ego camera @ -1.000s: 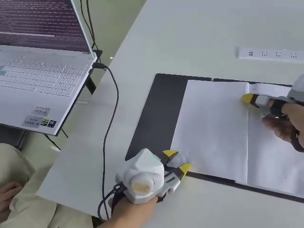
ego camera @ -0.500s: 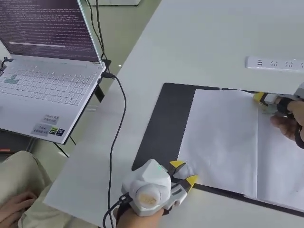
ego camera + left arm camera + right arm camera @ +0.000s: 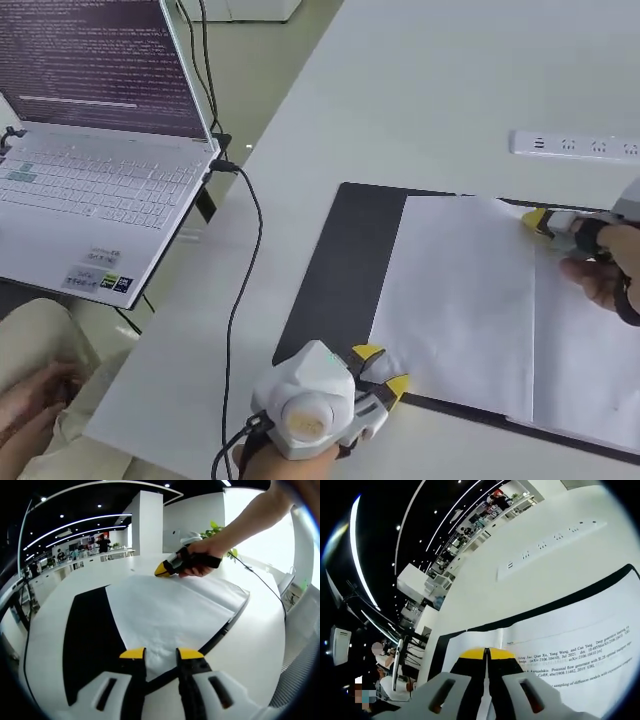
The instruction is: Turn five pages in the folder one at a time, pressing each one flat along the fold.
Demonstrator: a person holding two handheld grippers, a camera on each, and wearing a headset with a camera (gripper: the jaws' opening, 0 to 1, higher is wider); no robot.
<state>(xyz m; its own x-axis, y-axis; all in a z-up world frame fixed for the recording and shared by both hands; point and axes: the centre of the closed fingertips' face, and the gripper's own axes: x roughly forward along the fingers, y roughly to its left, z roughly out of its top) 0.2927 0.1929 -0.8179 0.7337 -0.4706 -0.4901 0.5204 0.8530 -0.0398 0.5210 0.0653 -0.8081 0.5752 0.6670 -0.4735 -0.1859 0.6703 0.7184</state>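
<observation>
Folder (image 3: 335, 270) lies open at 4 o'clock on the surface (image 3: 420, 90), white pages (image 3: 455, 300) flat. Left tool (image 3: 381, 367), jaws slightly apart, sits at the page corner at 6 o'clock. Right tool (image 3: 535, 220), jaws together, rests on the fold at 3 o'clock.

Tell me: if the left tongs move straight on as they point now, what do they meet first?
Most likely the white page, whose corner lies right before the left tongs; their height above it is unclear. Farther along that line sit the right tongs.
</observation>
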